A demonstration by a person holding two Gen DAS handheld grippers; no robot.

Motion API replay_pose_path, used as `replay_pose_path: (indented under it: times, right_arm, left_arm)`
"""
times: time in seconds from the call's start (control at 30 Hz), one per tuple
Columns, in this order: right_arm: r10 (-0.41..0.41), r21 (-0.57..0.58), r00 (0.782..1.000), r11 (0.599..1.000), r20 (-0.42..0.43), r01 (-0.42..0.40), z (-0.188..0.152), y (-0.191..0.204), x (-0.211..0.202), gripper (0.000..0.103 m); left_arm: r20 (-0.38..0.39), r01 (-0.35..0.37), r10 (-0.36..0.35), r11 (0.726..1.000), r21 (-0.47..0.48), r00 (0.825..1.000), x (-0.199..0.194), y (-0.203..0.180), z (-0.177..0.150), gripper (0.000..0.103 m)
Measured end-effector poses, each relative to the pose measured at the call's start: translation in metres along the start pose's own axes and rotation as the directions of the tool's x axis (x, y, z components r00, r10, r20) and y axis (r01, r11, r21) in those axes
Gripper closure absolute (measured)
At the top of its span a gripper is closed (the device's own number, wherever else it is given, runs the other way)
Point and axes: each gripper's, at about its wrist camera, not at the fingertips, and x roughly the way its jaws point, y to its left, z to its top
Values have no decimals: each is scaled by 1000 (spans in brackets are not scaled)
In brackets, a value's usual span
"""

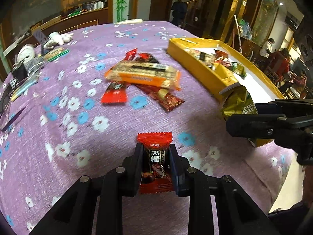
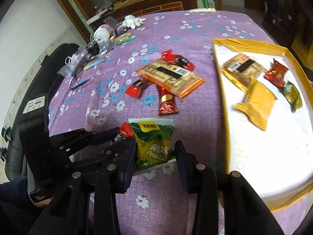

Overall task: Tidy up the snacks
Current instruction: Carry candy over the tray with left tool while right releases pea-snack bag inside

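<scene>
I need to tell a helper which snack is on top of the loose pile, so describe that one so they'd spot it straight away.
Start at the purple flowered tablecloth, then find the heap of wrappers left of the yellow box. The top one is the long orange-edged bar, the only pale, speckled wrapper with a black stripe; those beneath it are red.

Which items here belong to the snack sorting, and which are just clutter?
Job: candy in left gripper, pea packet in right gripper, snack pile, yellow box.
Clutter: gloves, glasses, white cup.
</scene>
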Motion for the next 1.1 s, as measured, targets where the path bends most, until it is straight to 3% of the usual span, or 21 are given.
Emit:
replay_pose_path:
  times: [0.4,1.1]
  right_arm:
    - [5,143,991,989,133,-24,-4,-56,-51,65]
    - [-31,334,977,942,211,-42,-25,-146,-101,65]
  left_arm:
    - [28,37,-39,997,75,999,-10,-39,35,77]
    - [68,97,-110,980,171,992,-21,-114,96,77]
